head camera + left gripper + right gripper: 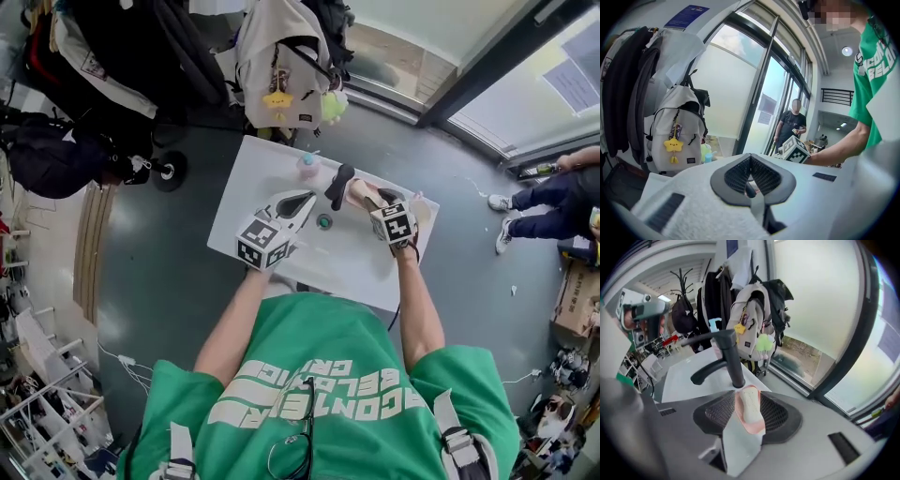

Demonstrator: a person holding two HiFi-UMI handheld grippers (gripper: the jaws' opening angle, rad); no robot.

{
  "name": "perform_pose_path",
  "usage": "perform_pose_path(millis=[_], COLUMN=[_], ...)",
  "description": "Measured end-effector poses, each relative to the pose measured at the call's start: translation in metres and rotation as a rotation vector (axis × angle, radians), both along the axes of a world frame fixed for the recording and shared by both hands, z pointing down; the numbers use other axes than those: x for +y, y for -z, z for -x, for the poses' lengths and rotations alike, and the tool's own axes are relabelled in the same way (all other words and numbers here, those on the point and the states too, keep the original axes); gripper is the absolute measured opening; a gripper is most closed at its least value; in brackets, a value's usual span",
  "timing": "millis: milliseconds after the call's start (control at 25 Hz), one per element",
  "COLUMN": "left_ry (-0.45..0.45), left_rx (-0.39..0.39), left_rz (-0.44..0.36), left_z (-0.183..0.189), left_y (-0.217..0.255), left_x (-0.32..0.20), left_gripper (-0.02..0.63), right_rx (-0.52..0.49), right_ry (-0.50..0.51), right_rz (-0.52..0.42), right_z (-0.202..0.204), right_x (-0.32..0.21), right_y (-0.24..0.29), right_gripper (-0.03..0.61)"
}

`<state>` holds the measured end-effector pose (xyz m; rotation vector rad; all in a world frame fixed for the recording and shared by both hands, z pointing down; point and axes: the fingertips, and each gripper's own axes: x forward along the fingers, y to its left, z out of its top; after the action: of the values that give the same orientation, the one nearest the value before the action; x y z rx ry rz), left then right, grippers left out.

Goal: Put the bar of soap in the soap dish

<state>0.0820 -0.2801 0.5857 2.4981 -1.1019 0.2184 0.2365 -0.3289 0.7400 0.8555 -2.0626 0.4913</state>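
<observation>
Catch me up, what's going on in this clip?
A person holds a gripper in each hand over a white counter with a black faucet. The right gripper has its jaws closed on a pink soap dish, and the pale bar of soap already lies in that dish. The left gripper is shut with nothing between its jaws, held off to the side.

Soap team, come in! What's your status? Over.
Left gripper shut, empty. Right gripper shut on the bar of soap, pink layer under it. Black faucet close ahead of the right jaws. Over.
</observation>
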Motion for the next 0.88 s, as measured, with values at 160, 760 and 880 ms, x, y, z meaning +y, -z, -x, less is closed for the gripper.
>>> perform_pose_path(millis=[160, 760, 880], left_ry=[-0.056, -0.229, -0.247], left_rx=[0.015, 0.089, 0.102], left_rz=[-0.022, -0.078, -0.081], left_z=[-0.015, -0.07, -0.076], left_y=[0.008, 0.041, 0.046], left_x=[-0.006, -0.013, -0.014], left_gripper=[0.008, 0.008, 0.008], right_rx=[-0.105, -0.319, -0.356], right_ry=[-0.077, -0.364, -0.404], right_rz=[-0.059, -0.32, -0.342], right_z=[-0.008, -0.052, -0.054], right_x=[0.005, 0.045, 0.054], right_y=[0.042, 0.188, 0.198], right_gripper=[0.156, 0.015, 0.014])
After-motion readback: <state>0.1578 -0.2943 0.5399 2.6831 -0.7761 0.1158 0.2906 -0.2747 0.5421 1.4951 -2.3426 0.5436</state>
